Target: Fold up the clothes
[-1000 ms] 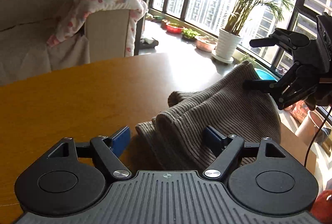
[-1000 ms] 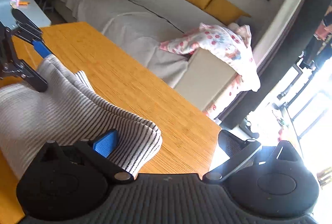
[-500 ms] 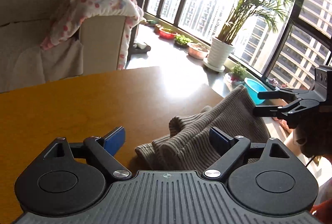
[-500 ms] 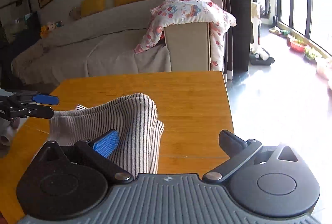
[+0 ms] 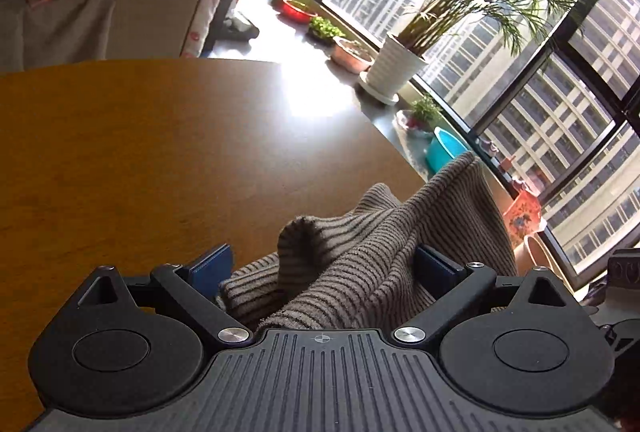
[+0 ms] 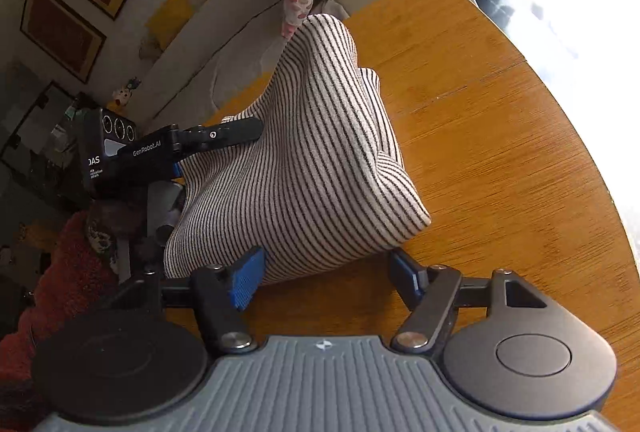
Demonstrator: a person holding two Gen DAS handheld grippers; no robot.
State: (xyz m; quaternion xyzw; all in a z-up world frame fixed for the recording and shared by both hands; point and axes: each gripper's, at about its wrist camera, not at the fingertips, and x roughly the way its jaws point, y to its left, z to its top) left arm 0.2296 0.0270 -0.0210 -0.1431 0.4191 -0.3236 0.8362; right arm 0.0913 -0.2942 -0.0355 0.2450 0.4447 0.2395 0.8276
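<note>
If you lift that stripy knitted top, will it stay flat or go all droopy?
Probably droopy: the grey, dark-striped knitted top already sags in soft folds above the wooden table. It likely weighs little and, being ribbed, shouldn't slip easily.

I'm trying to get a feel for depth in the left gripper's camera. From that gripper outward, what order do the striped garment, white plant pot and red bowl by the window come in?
1. Striped garment, between the left gripper's fingers.
2. White plant pot, on the floor beyond the table, right.
3. Red bowl, farther back along the window.
</note>
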